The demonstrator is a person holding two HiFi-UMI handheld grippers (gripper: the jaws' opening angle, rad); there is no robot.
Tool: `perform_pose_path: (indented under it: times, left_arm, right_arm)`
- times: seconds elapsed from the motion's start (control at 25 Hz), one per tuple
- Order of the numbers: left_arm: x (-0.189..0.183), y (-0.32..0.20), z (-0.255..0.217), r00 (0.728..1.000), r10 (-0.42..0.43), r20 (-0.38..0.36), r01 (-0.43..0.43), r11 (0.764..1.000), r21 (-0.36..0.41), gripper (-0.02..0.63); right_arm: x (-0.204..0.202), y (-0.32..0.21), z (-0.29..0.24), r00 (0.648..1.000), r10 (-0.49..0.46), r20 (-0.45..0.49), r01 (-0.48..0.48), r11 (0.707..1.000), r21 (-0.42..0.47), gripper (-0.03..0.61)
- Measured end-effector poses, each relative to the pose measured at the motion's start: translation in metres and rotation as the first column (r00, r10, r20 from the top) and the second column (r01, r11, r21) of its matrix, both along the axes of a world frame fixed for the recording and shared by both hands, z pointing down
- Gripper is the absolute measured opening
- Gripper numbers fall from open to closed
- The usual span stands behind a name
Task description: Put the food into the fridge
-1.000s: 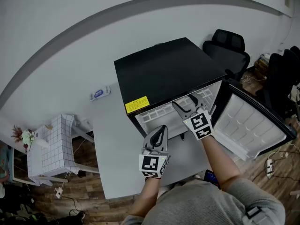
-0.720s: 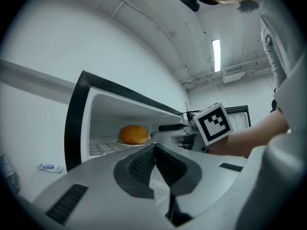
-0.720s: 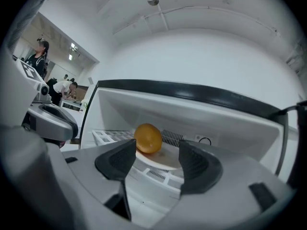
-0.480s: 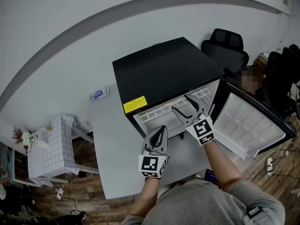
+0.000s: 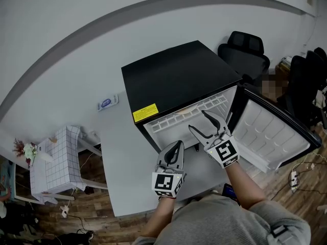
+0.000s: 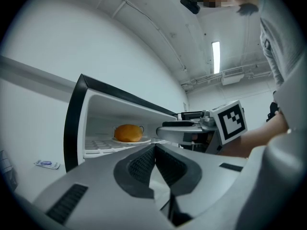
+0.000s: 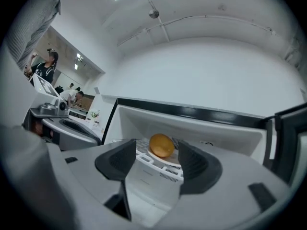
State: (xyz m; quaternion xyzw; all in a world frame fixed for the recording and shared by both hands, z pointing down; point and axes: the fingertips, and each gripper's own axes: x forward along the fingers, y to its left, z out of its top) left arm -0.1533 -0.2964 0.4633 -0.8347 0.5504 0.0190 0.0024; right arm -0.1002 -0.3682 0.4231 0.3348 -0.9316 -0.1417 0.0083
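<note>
The food (image 7: 161,145) is an orange-brown, nearly round piece, a little wider than it is high. Its long axis lies flat, about level with the shelf, and I cannot see any end that points in one direction. It sits on a white plate (image 6: 133,140), and the plate stands on the top shelf inside the fridge (image 5: 179,80), near the back wall.

In the right gripper view the food shows in the gap between the two fingers, but deeper in the fridge and not touching them. The right gripper (image 5: 198,120) has its jaws wide apart and nothing is between them. It is just in front of the fridge opening and is aimed into it.

In the left gripper view the food lies above and to the left of the fingertips, well apart from them. The left gripper (image 5: 177,143) has its jaws pressed together with nothing held. It is lower and more to the left than the right one, over the grey table (image 5: 122,152), and it points toward the fridge.

The fridge is black and stands on the table. Its door (image 5: 273,137) is swung open to the right. A yellow label (image 5: 144,113) is on the top front edge.
</note>
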Motion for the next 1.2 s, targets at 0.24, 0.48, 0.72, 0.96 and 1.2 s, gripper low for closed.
perform_pose_path:
  times: [0.24,0.48,0.72,0.96,1.2]
  left_arm:
    - [0.001,0.011,-0.001,1.0,0.001,-0.017,-0.001,1.0,0.003,0.011]
    - [-0.002,0.022,-0.002,0.999,-0.007,-0.036,0.007,1.0,0.01,0.011]
    - [0.002,0.031,-0.003,0.999,0.005,-0.04,-0.004,1.0,0.014,0.011]
    - [0.003,0.041,-0.001,0.999,0.01,-0.038,-0.01,1.0,0.011,0.011]
    - [0.003,0.048,-0.002,0.999,0.011,-0.037,-0.011,1.0,0.014,0.011]
  right_arm:
    - [0.008,0.038,-0.006,0.999,-0.041,-0.02,0.042,0.999,0.026,0.27]
    - [0.017,0.073,-0.006,0.997,-0.079,0.016,0.079,0.997,0.026,0.27]
    - [0.027,0.094,-0.004,0.996,-0.073,0.051,0.073,0.997,0.004,0.27]
    - [0.032,0.114,-0.001,0.994,-0.096,0.055,0.095,0.995,0.01,0.192]
    - [0.032,0.129,-0.005,0.993,-0.105,0.055,0.102,0.993,0.051,0.094]
